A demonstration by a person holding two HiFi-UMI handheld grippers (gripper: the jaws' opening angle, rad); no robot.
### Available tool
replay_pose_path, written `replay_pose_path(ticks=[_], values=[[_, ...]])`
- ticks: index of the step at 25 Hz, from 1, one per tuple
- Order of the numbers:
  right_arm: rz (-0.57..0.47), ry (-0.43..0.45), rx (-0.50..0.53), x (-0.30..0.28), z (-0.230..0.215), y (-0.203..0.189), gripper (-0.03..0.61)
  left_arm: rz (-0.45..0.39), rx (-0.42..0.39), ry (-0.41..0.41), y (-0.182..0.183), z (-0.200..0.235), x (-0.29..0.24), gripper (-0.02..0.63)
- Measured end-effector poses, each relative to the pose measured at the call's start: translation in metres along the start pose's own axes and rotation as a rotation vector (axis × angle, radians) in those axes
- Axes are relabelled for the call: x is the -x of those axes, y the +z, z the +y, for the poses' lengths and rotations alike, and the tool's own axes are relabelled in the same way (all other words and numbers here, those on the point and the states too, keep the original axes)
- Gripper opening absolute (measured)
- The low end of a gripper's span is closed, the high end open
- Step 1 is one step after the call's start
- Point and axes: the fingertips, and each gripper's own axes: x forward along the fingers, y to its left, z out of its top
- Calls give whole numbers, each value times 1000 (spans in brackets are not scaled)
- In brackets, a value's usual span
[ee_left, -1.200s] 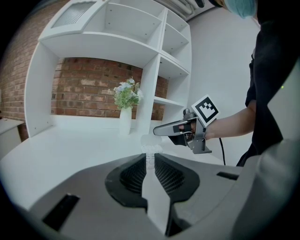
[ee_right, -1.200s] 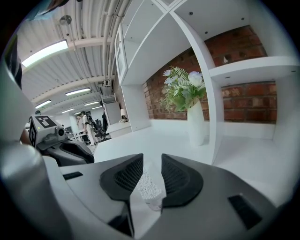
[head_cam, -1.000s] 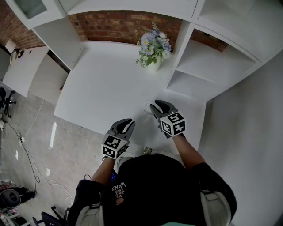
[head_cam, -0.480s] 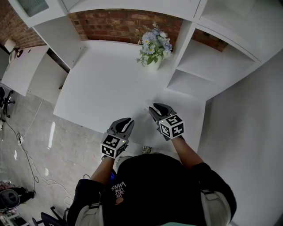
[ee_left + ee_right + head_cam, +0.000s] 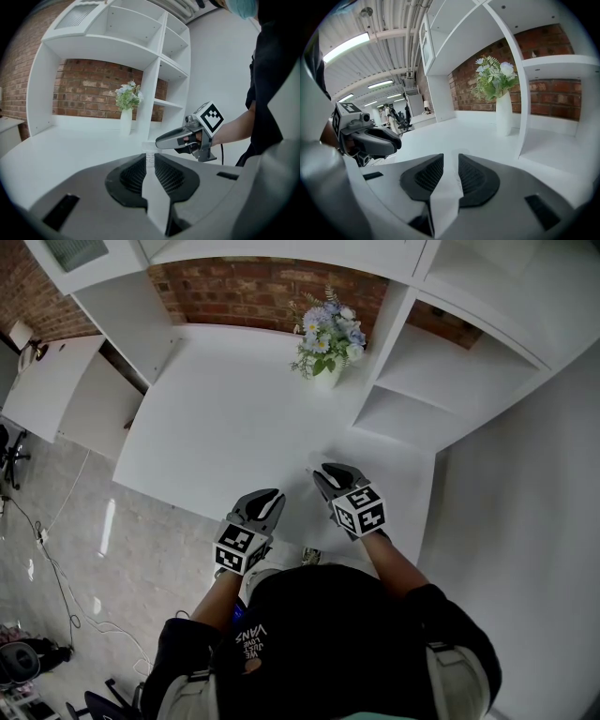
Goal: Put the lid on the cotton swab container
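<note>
Grey jaws of your left gripper (image 5: 271, 496) and right gripper (image 5: 325, 472) stand narrowly apart, empty, above the desk's (image 5: 225, 427) front edge. Clear container (image 5: 149, 157) stands just beside the right tips; flower vase (image 5: 325, 379) at the back edge.

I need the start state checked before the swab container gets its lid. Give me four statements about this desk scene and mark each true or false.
1. A white vase of pale blue and white flowers stands at the back of the white desk, near the brick wall. True.
2. The left gripper clamps the small clear plastic container. False: its jaws are slightly apart with nothing between them, and the container stands on the desk ahead.
3. The container stands close to the tip of the right gripper. True.
4. The right gripper holds a red lid. False: its jaws are slightly apart and hold nothing.
</note>
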Motion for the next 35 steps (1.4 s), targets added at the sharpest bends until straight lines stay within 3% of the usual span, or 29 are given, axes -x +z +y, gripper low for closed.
replay_pose_path(ticks=[22, 35], values=[[6, -6, 45, -10, 9, -8, 70, 10, 20, 17, -8, 2, 1, 35], [-20, -8, 13, -9, 7, -7, 60, 15, 17, 1, -5, 5, -6, 35]])
